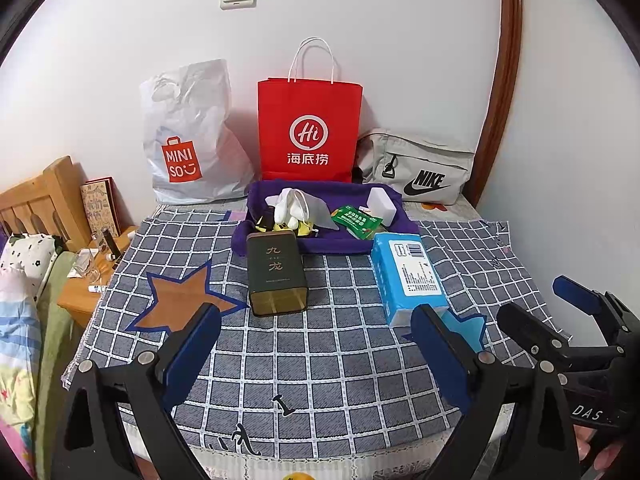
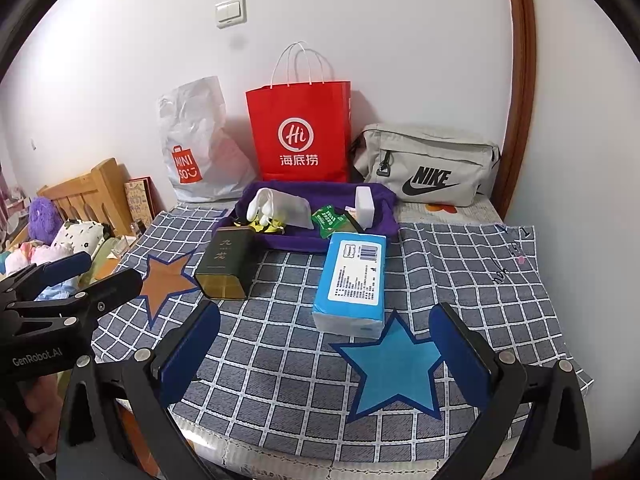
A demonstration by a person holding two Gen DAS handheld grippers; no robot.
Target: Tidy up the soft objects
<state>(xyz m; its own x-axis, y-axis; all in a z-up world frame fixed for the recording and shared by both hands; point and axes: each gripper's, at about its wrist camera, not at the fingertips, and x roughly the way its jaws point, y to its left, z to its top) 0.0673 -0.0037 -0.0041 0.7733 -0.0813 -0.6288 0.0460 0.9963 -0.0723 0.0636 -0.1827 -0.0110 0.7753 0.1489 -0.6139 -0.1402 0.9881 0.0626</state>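
Note:
A blue tissue pack (image 1: 408, 276) (image 2: 352, 282) lies on the checked cloth (image 1: 320, 344) (image 2: 280, 344) beside a dark green tin (image 1: 276, 272) (image 2: 226, 264). Behind them a purple tray (image 1: 256, 200) (image 2: 384, 216) holds a white drawstring pouch (image 1: 292, 204) (image 2: 280, 208), a green sachet (image 1: 356, 220) (image 2: 330, 220) and a white block (image 1: 382, 200) (image 2: 366, 204). My left gripper (image 1: 316, 340) is open and empty, in front of the tin and pack. My right gripper (image 2: 326, 344) is open and empty over a blue star patch (image 2: 392, 368), just short of the tissue pack.
A Miniso plastic bag (image 1: 188, 140) (image 2: 196, 144), a red paper bag (image 1: 308, 132) (image 2: 300, 132) and a grey Nike pouch (image 1: 420, 168) (image 2: 428, 164) stand against the back wall. A wooden bedside table (image 1: 80, 292) with small bottles and a bed lie to the left. A brown star patch (image 1: 180, 300) (image 2: 160, 280) is on the cloth.

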